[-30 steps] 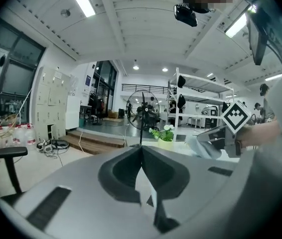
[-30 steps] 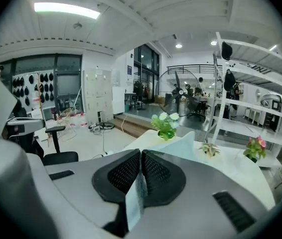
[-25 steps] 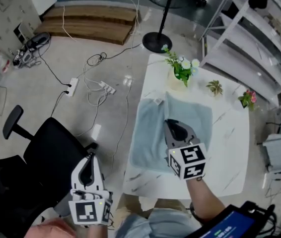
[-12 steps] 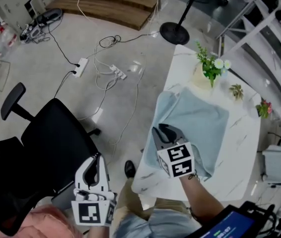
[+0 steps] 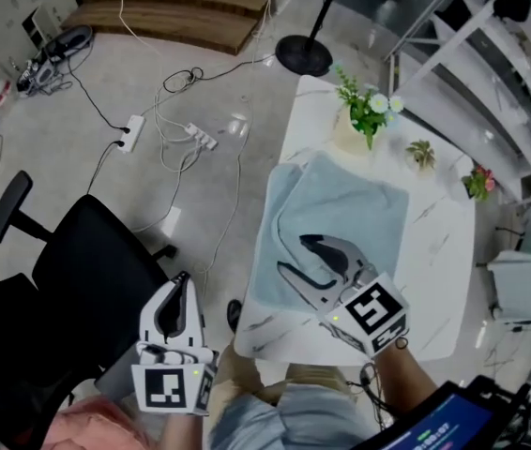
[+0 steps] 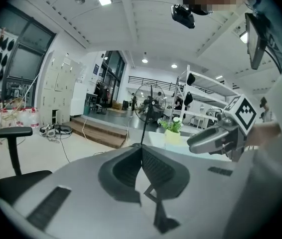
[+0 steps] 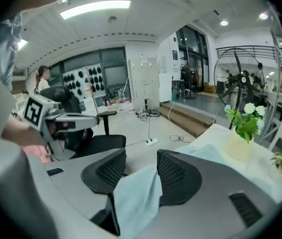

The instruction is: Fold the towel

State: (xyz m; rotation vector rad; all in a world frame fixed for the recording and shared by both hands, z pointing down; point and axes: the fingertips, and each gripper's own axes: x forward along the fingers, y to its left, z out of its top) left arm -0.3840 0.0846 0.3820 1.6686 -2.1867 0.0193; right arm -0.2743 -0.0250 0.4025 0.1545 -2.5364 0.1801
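A pale blue towel (image 5: pixel 345 204) lies on the white marble table (image 5: pixel 439 279), its left part doubled over. My right gripper (image 5: pixel 292 254) hovers over the towel's near left part, pointing left. Its jaws are opening, and a fold of the towel (image 7: pixel 136 198) hangs loosely between them, resting against one pad. In the right gripper view the right gripper (image 7: pixel 141 156) shows a wide gap. My left gripper (image 5: pixel 179 287) is off the table to the left, above the floor, shut with nothing in it. In its own view, the left gripper (image 6: pixel 141 146) has its pads meeting.
A vase of flowers (image 5: pixel 364 120) and two small plants (image 5: pixel 422 153) (image 5: pixel 478 181) stand along the table's far edge. A black office chair (image 5: pixel 87 289) is at the left. Cables and a power strip (image 5: pixel 134 131) lie on the floor. A fan base (image 5: pixel 305 56) and shelving (image 5: pixel 491 54) stand beyond.
My right gripper swung from the towel's middle towards its near left part and its jaws went from shut to wide apart. The left gripper sank slightly.
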